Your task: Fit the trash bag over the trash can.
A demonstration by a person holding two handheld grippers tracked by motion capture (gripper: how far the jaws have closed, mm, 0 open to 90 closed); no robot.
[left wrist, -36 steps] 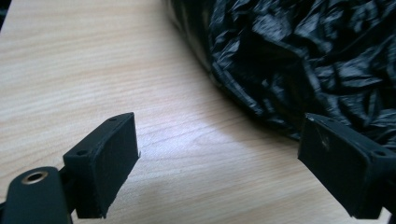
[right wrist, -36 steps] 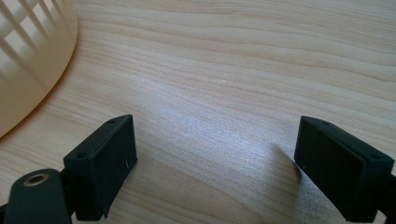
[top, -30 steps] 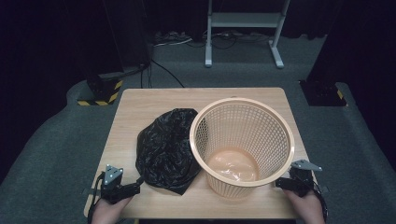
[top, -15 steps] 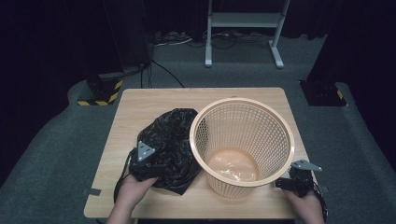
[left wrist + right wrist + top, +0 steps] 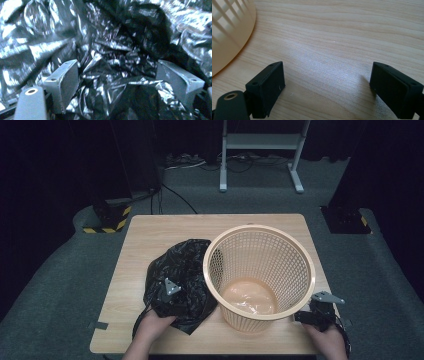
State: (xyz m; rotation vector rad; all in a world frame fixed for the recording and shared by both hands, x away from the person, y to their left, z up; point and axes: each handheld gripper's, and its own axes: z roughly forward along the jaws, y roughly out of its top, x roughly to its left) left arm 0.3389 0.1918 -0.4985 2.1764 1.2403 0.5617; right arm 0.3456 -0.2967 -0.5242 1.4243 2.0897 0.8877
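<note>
On the table (image 5: 150,227), the crumpled black bag (image 5: 182,270) lies at about 8 o'clock, touching the basket (image 5: 260,270) at its right. The left gripper (image 5: 167,297) sits on the bag's near part; its jaws have just been closing, stand apart, with bag folds (image 5: 110,75) bunched between them, not yet pinched. At 4 o'clock, the right gripper (image 5: 302,316) rests beside the basket (image 5: 227,30), jaws wide apart over bare wood.
</note>
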